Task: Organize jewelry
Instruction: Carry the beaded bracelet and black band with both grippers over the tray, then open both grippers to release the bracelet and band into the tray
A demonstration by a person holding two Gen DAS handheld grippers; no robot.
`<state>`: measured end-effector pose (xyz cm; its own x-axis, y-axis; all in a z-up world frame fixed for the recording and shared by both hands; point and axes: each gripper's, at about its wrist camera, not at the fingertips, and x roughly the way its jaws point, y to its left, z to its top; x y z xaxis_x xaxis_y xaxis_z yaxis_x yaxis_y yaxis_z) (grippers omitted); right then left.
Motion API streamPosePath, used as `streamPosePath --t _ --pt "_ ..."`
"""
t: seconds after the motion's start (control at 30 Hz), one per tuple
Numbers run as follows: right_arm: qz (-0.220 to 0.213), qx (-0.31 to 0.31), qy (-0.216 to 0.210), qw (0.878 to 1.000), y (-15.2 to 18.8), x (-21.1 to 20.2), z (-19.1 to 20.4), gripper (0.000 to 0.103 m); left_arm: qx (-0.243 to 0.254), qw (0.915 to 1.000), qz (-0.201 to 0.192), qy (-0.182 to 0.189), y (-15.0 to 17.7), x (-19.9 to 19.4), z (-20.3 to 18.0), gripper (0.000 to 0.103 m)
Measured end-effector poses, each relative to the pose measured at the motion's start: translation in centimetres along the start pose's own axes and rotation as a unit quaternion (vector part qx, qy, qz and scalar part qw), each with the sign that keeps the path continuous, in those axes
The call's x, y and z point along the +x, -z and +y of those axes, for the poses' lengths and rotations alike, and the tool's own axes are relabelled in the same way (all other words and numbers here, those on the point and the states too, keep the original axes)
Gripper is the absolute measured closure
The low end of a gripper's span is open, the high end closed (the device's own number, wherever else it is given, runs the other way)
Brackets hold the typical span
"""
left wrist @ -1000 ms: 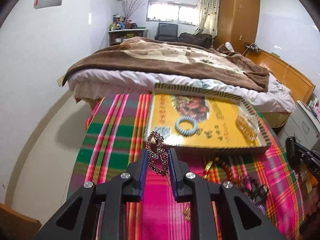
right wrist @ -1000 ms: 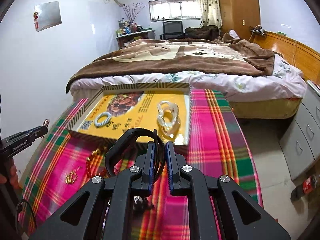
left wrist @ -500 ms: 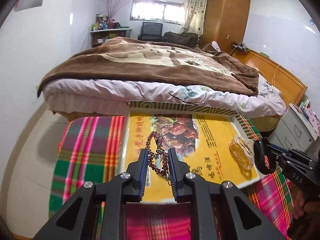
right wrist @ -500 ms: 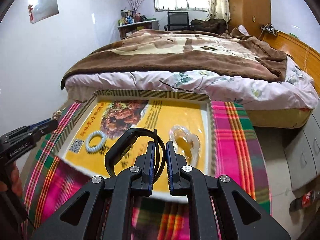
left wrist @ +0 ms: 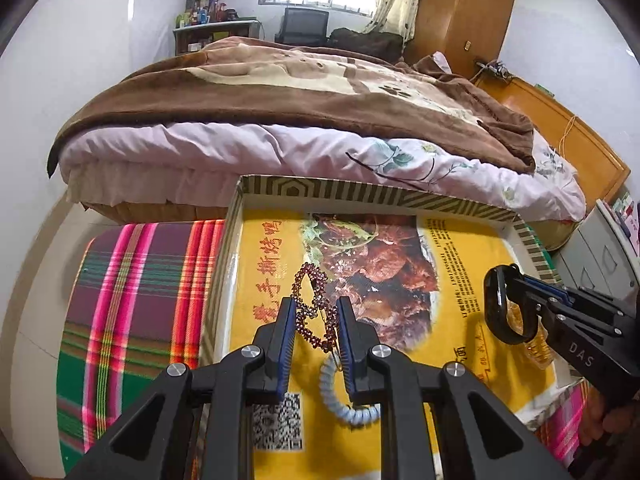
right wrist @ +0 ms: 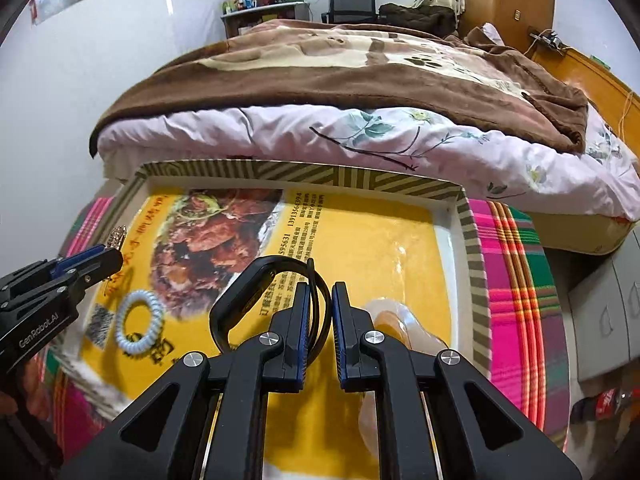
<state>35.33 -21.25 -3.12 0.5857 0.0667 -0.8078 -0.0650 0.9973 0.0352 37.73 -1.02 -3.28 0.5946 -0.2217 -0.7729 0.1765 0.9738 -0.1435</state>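
Right now the beaded hair clip, dark red stones, is pinched between the closed jaws of the left gripper, held above the shallow tray with its yellow food-print lining. Beside it the right gripper is clamped on a black band, also over the tray. On the lining below lie a pale blue spiral hair tie and a clear amber piece. The tray sits on a bright plaid cloth, with the bed just behind.
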Motion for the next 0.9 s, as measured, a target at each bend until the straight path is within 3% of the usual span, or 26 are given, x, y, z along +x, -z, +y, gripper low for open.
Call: streamPosePath --t 0.57,0.67,0.8,0.9 --pt "0.021 -0.017 0.016 1.000 -0.2 2.1 1.0 0.091 0.005 0.9991 0.033 -0.026 0.4 2.3 0.0 0.082" --pt "0.023 -0.014 0.015 1.000 -0.3 2.2 1.0 0.091 0.006 0.9990 0.035 -0.029 0.4 2.4 -0.1 0.079" --pt "0.021 -0.010 0.008 1.000 -0.4 2.0 0.8 0.085 0.006 0.9991 0.034 -0.023 0.3 2.1 -0.3 0.055" --pt "0.013 -0.008 0.002 1.000 -0.4 1.5 0.8 0.076 0.007 0.9993 0.030 -0.023 0.3 1.6 -0.4 0.053"
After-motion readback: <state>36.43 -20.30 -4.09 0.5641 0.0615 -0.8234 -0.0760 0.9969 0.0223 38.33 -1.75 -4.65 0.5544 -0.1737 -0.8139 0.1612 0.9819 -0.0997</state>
